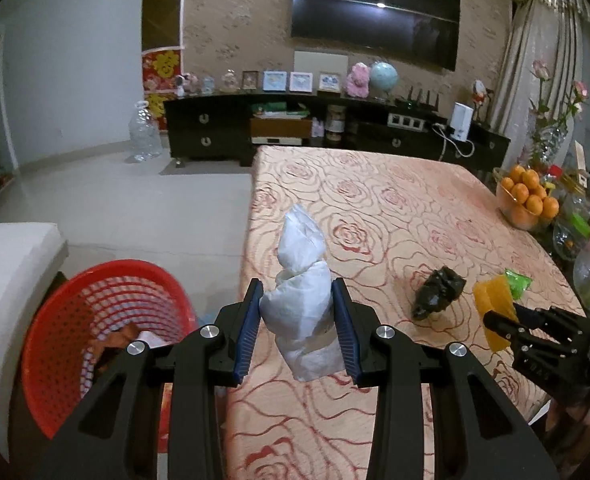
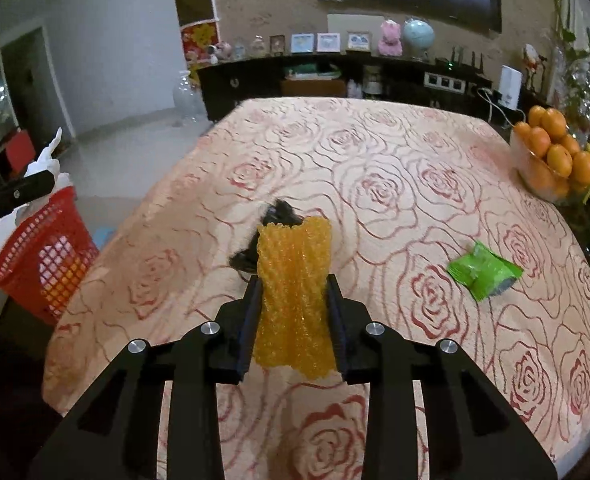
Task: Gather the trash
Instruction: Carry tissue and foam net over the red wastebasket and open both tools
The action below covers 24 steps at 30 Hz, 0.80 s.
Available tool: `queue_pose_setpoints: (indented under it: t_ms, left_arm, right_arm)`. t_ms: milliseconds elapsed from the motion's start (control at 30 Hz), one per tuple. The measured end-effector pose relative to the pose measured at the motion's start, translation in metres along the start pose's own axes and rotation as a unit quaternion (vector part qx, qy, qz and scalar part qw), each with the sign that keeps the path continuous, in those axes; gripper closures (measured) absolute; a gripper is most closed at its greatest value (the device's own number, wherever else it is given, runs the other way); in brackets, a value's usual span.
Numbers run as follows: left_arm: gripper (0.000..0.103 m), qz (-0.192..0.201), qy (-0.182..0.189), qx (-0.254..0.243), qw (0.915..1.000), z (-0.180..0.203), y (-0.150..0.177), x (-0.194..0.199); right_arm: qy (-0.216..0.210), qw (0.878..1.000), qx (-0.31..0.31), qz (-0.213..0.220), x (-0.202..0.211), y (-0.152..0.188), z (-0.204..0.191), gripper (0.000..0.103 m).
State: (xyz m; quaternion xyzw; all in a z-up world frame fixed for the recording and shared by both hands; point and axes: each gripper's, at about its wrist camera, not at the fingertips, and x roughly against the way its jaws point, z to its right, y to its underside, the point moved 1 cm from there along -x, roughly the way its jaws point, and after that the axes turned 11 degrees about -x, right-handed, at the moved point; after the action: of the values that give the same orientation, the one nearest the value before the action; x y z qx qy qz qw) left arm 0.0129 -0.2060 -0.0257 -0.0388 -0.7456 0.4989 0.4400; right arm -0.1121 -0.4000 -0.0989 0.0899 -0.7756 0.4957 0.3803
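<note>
Rose-patterned table — black wad, green packet, orange bowl

Red basket, rose-patterned peach tablecloth, green wrapper.

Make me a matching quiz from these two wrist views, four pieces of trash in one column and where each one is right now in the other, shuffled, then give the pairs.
Things:
1. white crumpled bag
2. yellow foam net
3. black crumpled bag
4. green wrapper

Places:
A. lying on the rose tablecloth, right of the right tool
B. clamped in the left tool, near the red basket
C. lying on the tablecloth, just beyond the yellow piece
D. clamped in the right tool

Pairs: 1-B, 2-D, 3-C, 4-A
</note>
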Motion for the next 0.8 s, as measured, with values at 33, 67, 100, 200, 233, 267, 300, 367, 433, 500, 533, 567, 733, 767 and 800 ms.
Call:
queue_pose_setpoints:
  t_ms: [33,67,100,200,233,267,300,367,433,500,533,567,733,767,800]
  left_arm:
    - [0.069,0.001,-0.004,0.002,1.0000,-0.004,0.001,0.004]
    - [0.069,0.003,-0.008,0.005,1.0000,-0.009,0.001,0.008]
    - [0.069,0.004,-0.011,0.006,0.9999,-0.012,0.001,0.011]
    - [0.069,0.011,-0.024,0.010,0.9996,-0.025,0.001,0.023]
    - [0.069,0.013,-0.028,0.011,0.9995,-0.029,0.001,0.027]
    - [0.069,0.015,-0.034,0.013,0.9992,-0.034,0.001,0.032]
    - [0.069,0.017,-0.040,0.014,0.9990,-0.039,0.001,0.036]
    - [0.069,0.020,-0.048,0.018,0.9985,-0.048,0.001,0.043]
    - [0.069,0.021,-0.058,0.023,0.9978,-0.058,0.001,0.049]
    - [0.069,0.022,-0.069,0.027,0.9970,-0.069,0.002,0.055]
    - [0.069,0.021,-0.074,0.030,0.9966,-0.074,0.003,0.057]
    - [0.069,0.021,-0.079,0.032,0.9961,-0.079,0.004,0.059]
    - [0.069,0.011,-0.102,0.049,0.9935,-0.110,0.014,0.068]
    - [0.069,0.007,-0.104,0.055,0.9930,-0.117,0.016,0.068]
    - [0.069,0.004,-0.105,0.059,0.9928,-0.123,0.018,0.068]
  right_arm:
    - [-0.002,1.000,0.002,0.001,0.001,-0.001,-0.003,0.072]
    - [-0.006,1.000,0.006,0.002,0.002,-0.002,-0.008,0.072]
    - [-0.009,1.000,0.009,0.003,0.002,-0.004,-0.012,0.072]
    - [-0.027,1.000,0.014,0.002,0.004,-0.011,-0.028,0.072]
    - [-0.032,0.999,0.019,0.004,0.005,-0.014,-0.035,0.072]
    - [-0.036,0.999,0.024,0.007,0.007,-0.017,-0.042,0.072]
    - [-0.039,0.999,0.028,0.010,0.008,-0.020,-0.047,0.072]
    - [-0.053,0.998,0.038,0.016,0.012,-0.027,-0.063,0.072]
    - [-0.067,0.997,0.044,0.020,0.015,-0.033,-0.077,0.072]
    - [-0.079,0.995,0.055,0.023,0.016,-0.038,-0.093,0.072]
    - [-0.084,0.994,0.060,0.024,0.017,-0.040,-0.101,0.072]
    - [-0.089,0.994,0.063,0.024,0.017,-0.041,-0.106,0.072]
    - [-0.120,0.989,0.080,0.015,0.013,-0.045,-0.145,0.072]
    - [-0.126,0.988,0.084,0.013,0.013,-0.045,-0.152,0.072]
    - [-0.131,0.988,0.086,0.011,0.012,-0.045,-0.157,0.072]
